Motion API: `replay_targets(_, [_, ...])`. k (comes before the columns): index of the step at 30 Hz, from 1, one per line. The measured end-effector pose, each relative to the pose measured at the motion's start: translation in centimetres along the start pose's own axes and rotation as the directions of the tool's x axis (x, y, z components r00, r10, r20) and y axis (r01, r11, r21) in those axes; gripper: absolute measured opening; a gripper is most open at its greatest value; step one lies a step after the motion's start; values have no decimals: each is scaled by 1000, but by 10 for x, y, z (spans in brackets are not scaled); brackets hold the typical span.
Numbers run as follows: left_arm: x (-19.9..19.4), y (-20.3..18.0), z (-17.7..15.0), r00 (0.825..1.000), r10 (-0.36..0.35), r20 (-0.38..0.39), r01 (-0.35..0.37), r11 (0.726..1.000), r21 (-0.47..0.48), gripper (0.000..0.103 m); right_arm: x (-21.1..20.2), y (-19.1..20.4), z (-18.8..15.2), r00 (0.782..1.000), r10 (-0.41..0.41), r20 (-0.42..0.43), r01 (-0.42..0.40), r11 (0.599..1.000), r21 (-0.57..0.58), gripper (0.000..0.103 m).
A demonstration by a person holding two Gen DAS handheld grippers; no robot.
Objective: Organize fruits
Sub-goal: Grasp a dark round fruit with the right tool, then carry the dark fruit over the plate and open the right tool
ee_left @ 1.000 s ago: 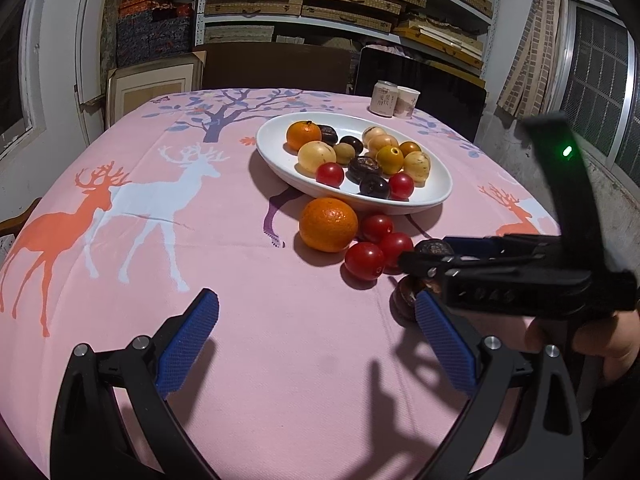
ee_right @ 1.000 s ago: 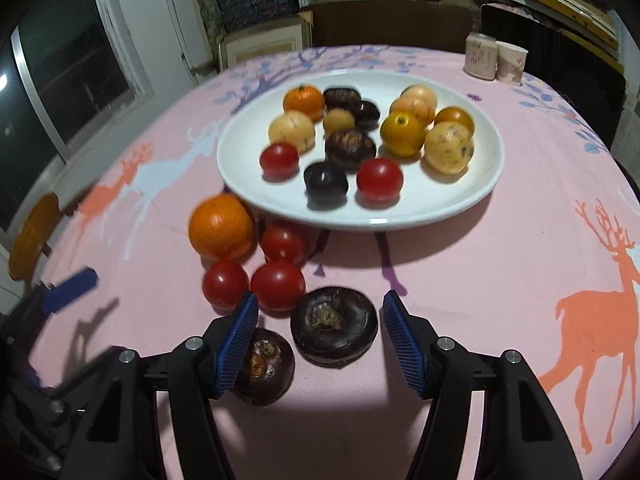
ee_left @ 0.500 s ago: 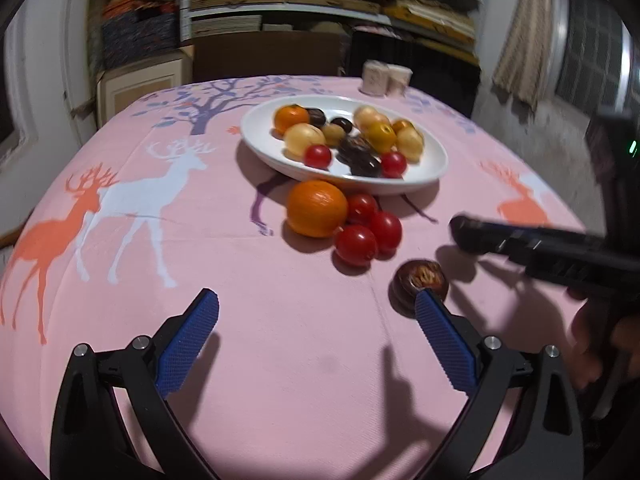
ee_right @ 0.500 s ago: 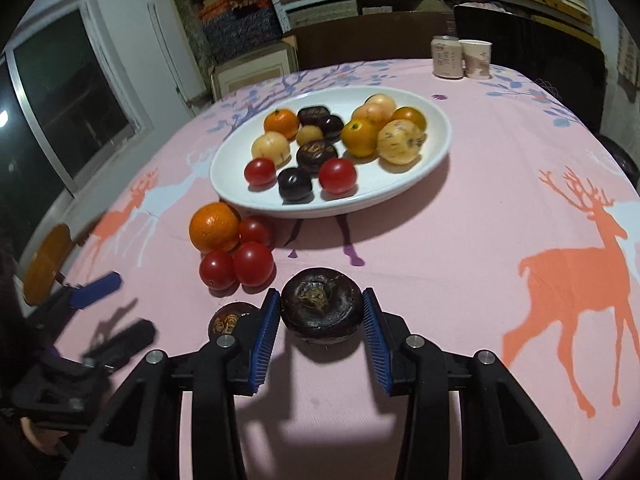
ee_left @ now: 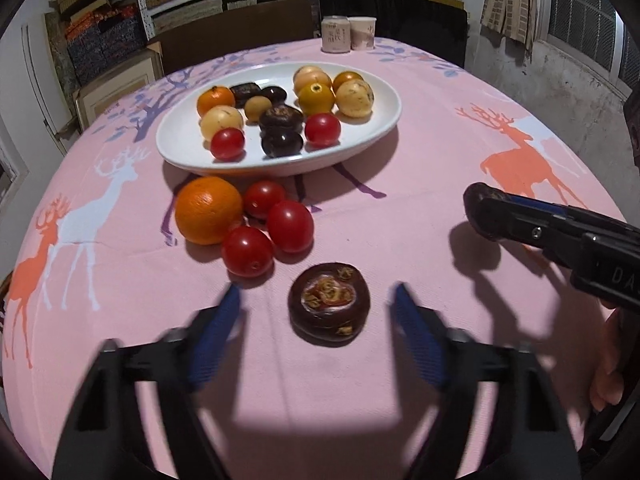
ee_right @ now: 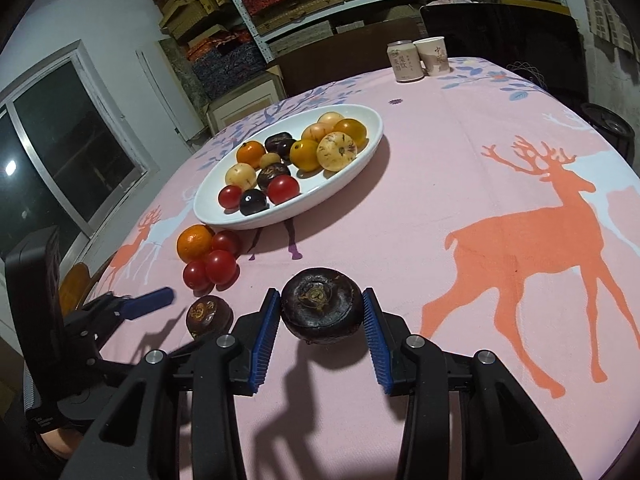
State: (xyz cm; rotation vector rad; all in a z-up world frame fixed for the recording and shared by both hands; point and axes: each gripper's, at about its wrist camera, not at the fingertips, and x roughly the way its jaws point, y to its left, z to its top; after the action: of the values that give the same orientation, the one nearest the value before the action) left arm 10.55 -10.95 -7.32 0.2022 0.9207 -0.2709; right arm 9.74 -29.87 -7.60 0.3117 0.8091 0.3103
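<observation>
two hand-held grippers are working over a round surface (ee_left: 420, 168) that is wearing a pink cloth printed with deer. taking up the far middle, a white oval plate (ee_left: 372, 136) is holding a mix of orange, yellow, red and dark fruits. just in front of the plate, an orange (ee_left: 209, 210) is sitting on the cloth and touching a cluster of three red tomatoes (ee_left: 278, 227). the right hand-held gripper (ee_right: 320, 316) is clamping a large dark round fruit (ee_right: 322, 305), its blue pads pressing on both sides, and the fruit is hanging clear above its own shadow on the cloth. the left hand-held gripper (ee_left: 316, 314) is closing, blurred with motion, around a smaller dark fruit (ee_left: 329, 304) with an orange-patterned top; that fruit is lying on the cloth between the blue fingers (ee_left: 214, 338), which are not touching it. at the far edge, a can (ee_right: 407, 60) and a paper cup (ee_right: 434, 55) are standing side by side.
</observation>
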Motion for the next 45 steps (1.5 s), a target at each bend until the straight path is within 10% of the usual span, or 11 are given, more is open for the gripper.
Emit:
replay_targets(2, [4, 2, -1, 1000, -24, -15, 24, 999, -24, 42, -1, 0, 0, 1000, 18, 5, -18, 1000, 0, 42])
replay_targets(25, [-52, 45, -3, 983, -89, 158, 110, 986, -128, 41, -9, 1, 2, 998, 68, 14, -68, 998, 8, 42])
replay_targets(33, [-27, 84, 66, 983, -66, 170, 88, 988, -124, 41, -15, 38, 82, 996, 84, 32, -81, 993, -83, 42])
replay_targets(45, [60, 100, 143, 994, -68, 85, 80, 986, -147, 41, 124, 51, 189, 993, 46, -110, -53, 997, -55, 42])
